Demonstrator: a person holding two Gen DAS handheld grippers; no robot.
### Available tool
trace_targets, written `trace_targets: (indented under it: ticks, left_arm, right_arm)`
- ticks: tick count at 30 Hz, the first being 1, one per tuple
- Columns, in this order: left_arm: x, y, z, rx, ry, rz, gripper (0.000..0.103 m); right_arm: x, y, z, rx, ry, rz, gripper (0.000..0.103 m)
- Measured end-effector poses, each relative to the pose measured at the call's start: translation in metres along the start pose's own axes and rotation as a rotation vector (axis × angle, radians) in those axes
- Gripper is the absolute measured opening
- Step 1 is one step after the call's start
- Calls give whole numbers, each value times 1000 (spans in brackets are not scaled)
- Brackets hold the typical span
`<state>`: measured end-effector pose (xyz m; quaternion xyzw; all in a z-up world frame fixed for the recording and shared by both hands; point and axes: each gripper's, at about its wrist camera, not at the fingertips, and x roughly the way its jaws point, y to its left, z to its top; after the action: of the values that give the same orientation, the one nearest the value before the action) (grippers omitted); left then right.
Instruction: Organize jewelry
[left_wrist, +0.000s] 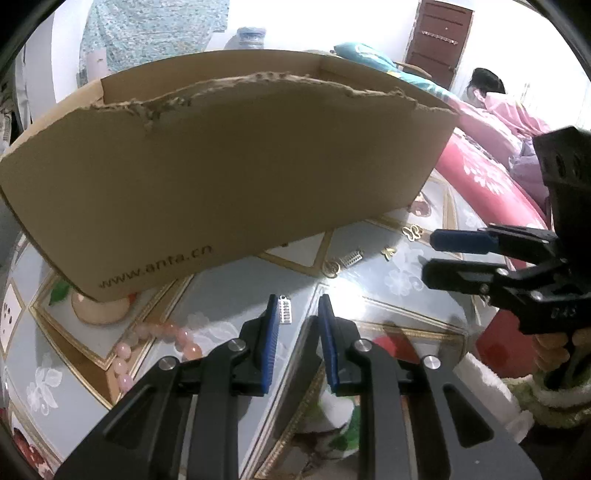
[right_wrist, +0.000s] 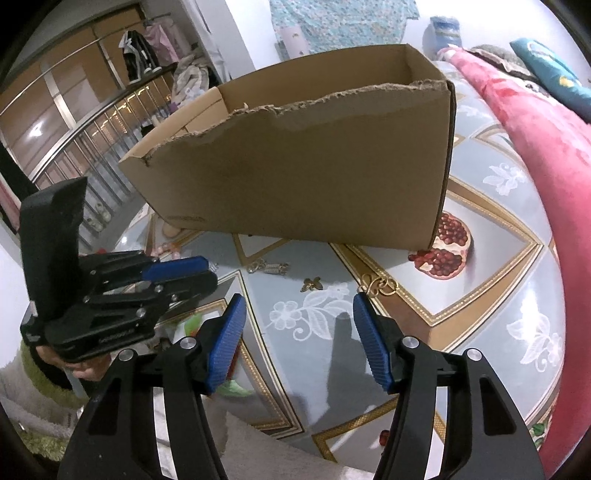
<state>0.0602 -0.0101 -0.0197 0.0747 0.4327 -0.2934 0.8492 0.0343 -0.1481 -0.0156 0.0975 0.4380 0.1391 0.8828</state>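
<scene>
A torn brown cardboard box (left_wrist: 221, 177) stands on the patterned table; it also shows in the right wrist view (right_wrist: 303, 177). Small jewelry lies in front of it: a silver comb charm (left_wrist: 285, 310), a pink bead bracelet (left_wrist: 155, 347), a silver clip (left_wrist: 351, 258), a gold ring piece (left_wrist: 331, 268), a gold butterfly (right_wrist: 311, 284) and a gold open butterfly (right_wrist: 378, 285). My left gripper (left_wrist: 297, 314) is open and empty, just right of the comb charm. My right gripper (right_wrist: 297, 314) is open and empty, above the table before the butterflies.
A red blanket (right_wrist: 546, 155) lies along the right side of the table. The tablecloth (right_wrist: 491, 266) has a pomegranate print (right_wrist: 448, 251). A person in pink (left_wrist: 495, 107) sits far right. A wardrobe (right_wrist: 66, 110) is at the left.
</scene>
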Motion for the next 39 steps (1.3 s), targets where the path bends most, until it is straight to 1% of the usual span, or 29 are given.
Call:
trace_targets:
  ticks: [3, 7, 9, 14, 16, 18, 21, 26, 30, 35, 39]
  left_arm:
    - [-2, 0, -1, 5, 2, 46, 21]
    - [5, -9, 0, 67, 24, 131, 21]
    - [6, -12, 2, 86, 41, 150, 21]
    - [9, -12, 8, 90, 74, 149, 20]
    - [9, -14, 9, 98, 78, 142, 14]
    - [12, -18, 11, 109, 77, 146, 4]
    - [13, -17, 12, 97, 70, 137, 4]
    - [11, -8, 12, 33, 52, 107, 4]
    - [0, 6, 11, -30, 16, 79, 4]
    - [-14, 14, 14, -74, -30, 85, 4]
    - [-18, 17, 15, -90, -43, 83, 4]
  right_arm:
    - [1, 2, 0, -5, -2, 6, 57]
    - [-1, 1, -2, -4, -4, 7, 57]
    - [-1, 0, -2, 1, -6, 5, 57]
    - [-2, 0, -3, 4, -9, 4, 56]
    - [-3, 0, -3, 3, -10, 4, 56]
    - [-3, 1, -3, 2, -11, 4, 56]
    - [-5, 1, -3, 1, -17, 2, 56]
    - [-8, 3, -3, -3, -24, -4, 55]
    - [-8, 4, -3, -10, -26, -9, 55]
    - [-4, 8, -1, -31, -26, -17, 49]
    - [4, 10, 2, -61, -25, -41, 42]
